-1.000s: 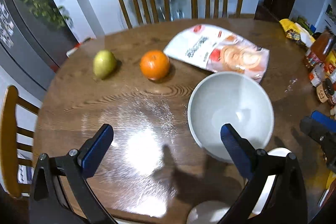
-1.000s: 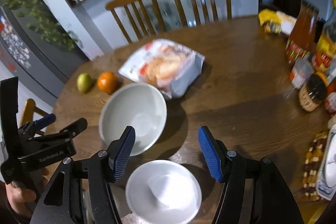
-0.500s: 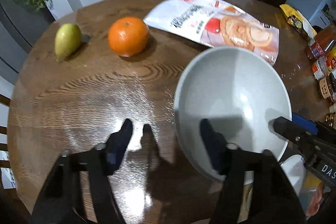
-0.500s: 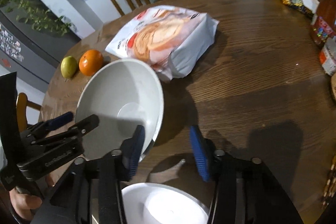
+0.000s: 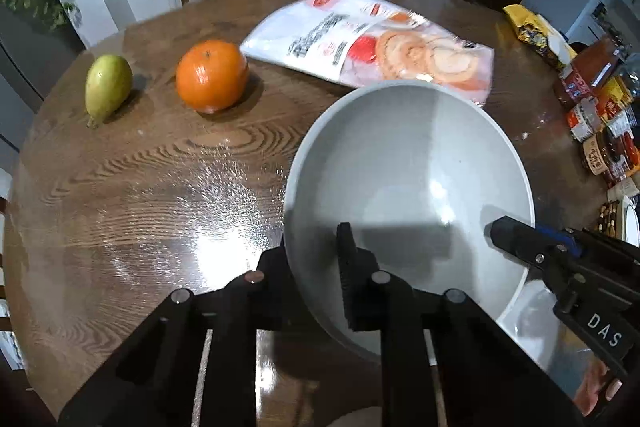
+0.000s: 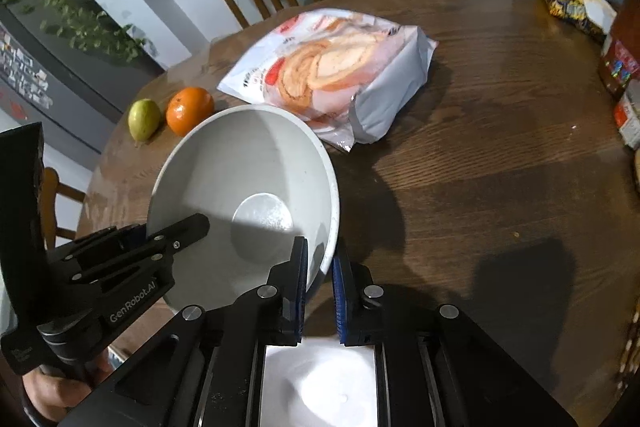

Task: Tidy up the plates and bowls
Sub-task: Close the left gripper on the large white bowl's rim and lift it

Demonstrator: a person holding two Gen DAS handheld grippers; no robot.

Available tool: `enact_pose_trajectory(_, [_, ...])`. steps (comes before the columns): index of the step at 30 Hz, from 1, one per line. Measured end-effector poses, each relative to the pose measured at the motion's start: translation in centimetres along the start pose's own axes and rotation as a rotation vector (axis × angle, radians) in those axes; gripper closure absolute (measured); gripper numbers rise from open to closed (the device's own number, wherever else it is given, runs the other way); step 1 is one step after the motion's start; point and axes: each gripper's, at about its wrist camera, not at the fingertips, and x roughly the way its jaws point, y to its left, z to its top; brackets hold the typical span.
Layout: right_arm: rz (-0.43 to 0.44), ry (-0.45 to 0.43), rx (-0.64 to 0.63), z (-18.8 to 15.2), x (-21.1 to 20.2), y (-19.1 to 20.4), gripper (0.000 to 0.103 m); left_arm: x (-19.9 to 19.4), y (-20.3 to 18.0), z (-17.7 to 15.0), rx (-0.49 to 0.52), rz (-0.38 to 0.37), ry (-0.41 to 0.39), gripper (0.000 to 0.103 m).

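While the left claw (image 5: 316,259) and right claw (image 6: 320,267), jaws just closing, each pinch opposite rims of the grey bowl (image 5: 408,187), its smooth, stiff, breakable ceramic probably demands even grip.

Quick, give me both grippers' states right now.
Left gripper: jaws just closed on the near rim of the grey bowl.
Right gripper: jaws just closed on the same bowl's rim, opposite side.

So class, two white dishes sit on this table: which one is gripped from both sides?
The large grey-white bowl: both grippers pinch its rim. The small white dish below it lies untouched.
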Motion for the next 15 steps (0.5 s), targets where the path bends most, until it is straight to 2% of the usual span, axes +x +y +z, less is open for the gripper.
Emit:
enact_pose_trajectory(4, [0.008, -0.053, 0.003, -0.8, -2.8, 0.5, 0.09, -3.4, -0.8, -0.3, 0.031, 0.024, -0.079, 0.086])
enact_pose_trajectory(10, [0.039, -0.156, 0.007, -2.9, -8.1, 1.4, 0.09, -9.1, -2.4, -2.6, 0.075, 0.049, -0.218, 0.084])
enact_pose_trajectory(15, [0.05, -0.221, 0.022, -5.8, -11.5, 1.7, 0.09, -12.3, -3.4, -5.0, 0.105, 0.051, -0.273, 0.084])
